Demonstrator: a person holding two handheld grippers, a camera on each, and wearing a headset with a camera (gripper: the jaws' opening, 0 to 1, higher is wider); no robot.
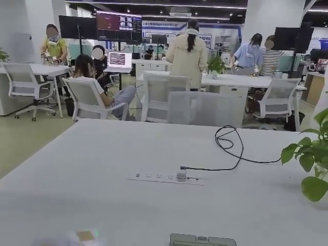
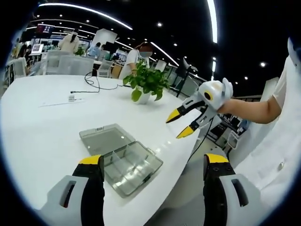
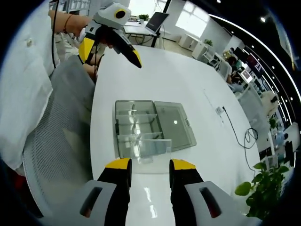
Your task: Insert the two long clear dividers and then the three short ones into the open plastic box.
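With left gripper (image 2: 153, 159) and right gripper (image 3: 150, 164) both spread and empty, the clear dividers (image 3: 143, 147) just ahead of the right one look light, stiff and slick: pinch a top edge

White table (image 1: 102, 154), smoky clear plastic box (image 3: 175, 123) mid-frame, left gripper (image 2: 153, 159) and right gripper (image 3: 150, 164) with black jaws tipped yellow, green plant (image 1: 307, 154), black cable (image 1: 228, 141)

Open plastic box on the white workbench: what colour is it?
The rectangular plastic box is clear with a grey-green tint; the right gripper view shows it best.
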